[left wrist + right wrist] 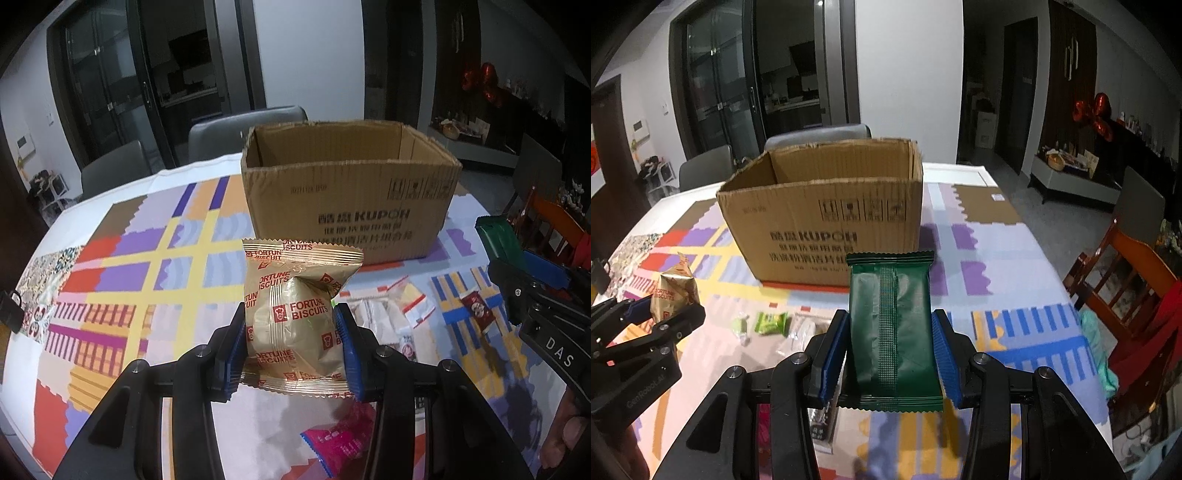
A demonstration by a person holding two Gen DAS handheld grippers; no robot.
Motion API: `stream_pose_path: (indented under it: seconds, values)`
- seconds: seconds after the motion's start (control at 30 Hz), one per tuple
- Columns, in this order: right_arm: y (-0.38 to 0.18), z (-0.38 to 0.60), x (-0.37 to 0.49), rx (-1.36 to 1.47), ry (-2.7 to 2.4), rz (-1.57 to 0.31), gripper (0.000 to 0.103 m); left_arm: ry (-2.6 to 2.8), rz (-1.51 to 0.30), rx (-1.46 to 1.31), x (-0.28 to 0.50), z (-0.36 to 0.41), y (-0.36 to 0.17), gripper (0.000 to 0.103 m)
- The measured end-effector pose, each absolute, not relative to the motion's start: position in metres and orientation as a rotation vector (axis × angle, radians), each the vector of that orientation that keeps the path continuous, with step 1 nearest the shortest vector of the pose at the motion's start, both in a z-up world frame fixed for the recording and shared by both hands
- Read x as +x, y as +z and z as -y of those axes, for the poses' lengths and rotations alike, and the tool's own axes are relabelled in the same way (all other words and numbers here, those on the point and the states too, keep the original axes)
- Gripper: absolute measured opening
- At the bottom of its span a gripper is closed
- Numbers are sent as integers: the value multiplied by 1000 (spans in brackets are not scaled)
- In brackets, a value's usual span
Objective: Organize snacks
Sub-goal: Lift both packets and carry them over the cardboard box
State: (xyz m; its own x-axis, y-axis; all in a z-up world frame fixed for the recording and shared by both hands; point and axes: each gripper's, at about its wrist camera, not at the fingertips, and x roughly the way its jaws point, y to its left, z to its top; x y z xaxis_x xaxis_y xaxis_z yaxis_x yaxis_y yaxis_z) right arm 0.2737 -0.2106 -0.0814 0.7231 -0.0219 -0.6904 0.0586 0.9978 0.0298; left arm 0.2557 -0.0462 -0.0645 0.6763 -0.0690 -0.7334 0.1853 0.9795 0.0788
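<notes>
clearly both grippers are loaded: the left gripper (293,334) clamps a gold fortune biscuits packet (295,317), the right gripper (892,354) a dark green snack packet (892,328), both above the patterned tablecloth (122,266), short of the open cardboard box (343,206). either slick, puffy wrapper could slide out between the pads, or catch the box's ragged rim and drop among the loose snacks (772,323) outside.

two black handheld grippers, left gripper (291,332) and right gripper (892,350): ribbed blue pads, silver pivot screws, white lettering on the housings.
</notes>
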Motion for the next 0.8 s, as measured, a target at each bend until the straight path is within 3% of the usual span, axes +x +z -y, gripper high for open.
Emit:
stream_pose_path:
  seconds: [0.8]
  values:
    - [-26,207,300,41,-3,-619,46,-132,-696,147,283,43,-13,45]
